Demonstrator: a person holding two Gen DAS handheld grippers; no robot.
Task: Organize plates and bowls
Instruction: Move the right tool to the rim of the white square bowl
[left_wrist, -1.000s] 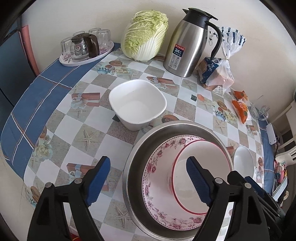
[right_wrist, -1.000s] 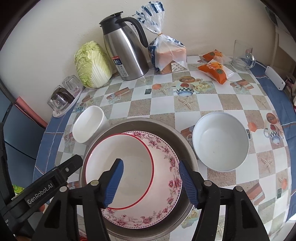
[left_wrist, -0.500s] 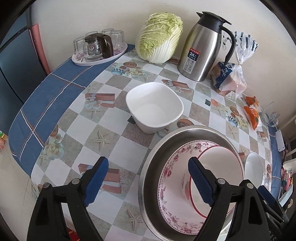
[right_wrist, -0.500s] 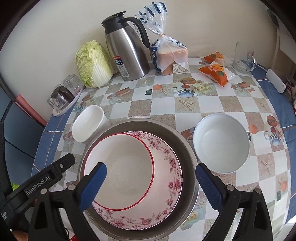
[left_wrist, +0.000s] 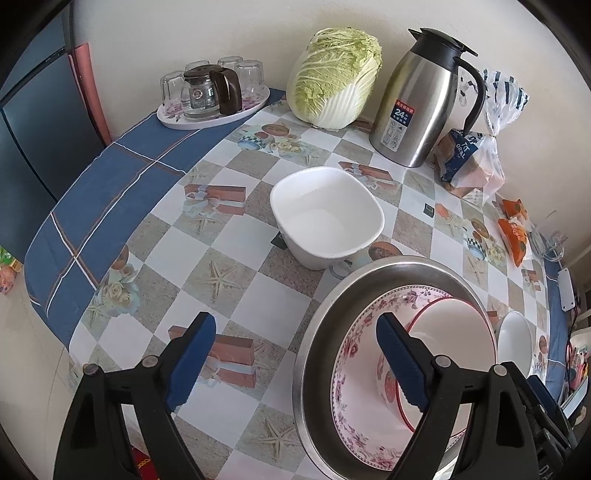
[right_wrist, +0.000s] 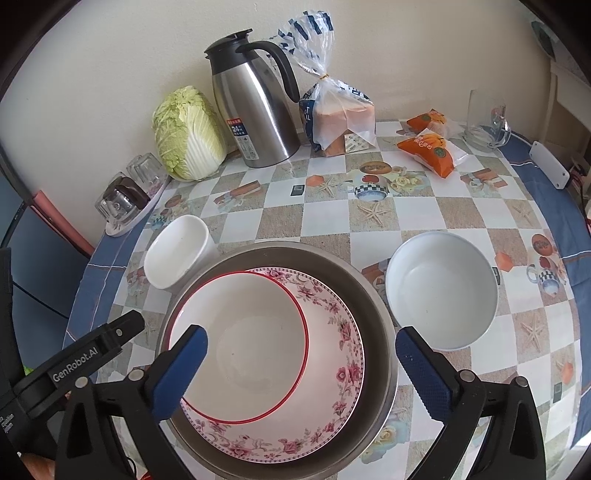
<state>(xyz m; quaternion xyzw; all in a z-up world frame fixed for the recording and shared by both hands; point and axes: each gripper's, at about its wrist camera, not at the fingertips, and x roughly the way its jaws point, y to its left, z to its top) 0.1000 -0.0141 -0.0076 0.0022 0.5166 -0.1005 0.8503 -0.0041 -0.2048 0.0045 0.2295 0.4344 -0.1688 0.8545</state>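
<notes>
A steel basin (right_wrist: 373, 306) (left_wrist: 314, 354) holds a floral-rimmed bowl (right_wrist: 332, 350) (left_wrist: 354, 376), and a red-rimmed white bowl (right_wrist: 243, 347) (left_wrist: 461, 354) sits inside that. A squarish white bowl (left_wrist: 325, 218) (right_wrist: 177, 251) stands left of the basin. A round white bowl (right_wrist: 443, 288) (left_wrist: 515, 339) stands right of it. My left gripper (left_wrist: 295, 362) is open and empty over the table at the basin's left rim. My right gripper (right_wrist: 301, 365) is open and empty above the nested bowls. The left gripper's body (right_wrist: 74, 362) shows at the right wrist view's lower left.
At the back by the wall stand a cabbage (left_wrist: 336, 92), a steel thermos jug (left_wrist: 424, 99), a bagged loaf (right_wrist: 340, 114), orange snack packs (right_wrist: 428, 147), a glass mug (right_wrist: 484, 125) and a tray of glasses (left_wrist: 210, 96). The tablecloth's blue edge (left_wrist: 92, 206) curves left.
My right gripper has opened wide and let go of the red-rimmed bowl, which now rests in the floral bowl. My left gripper has drawn back and left, away from the basin.
</notes>
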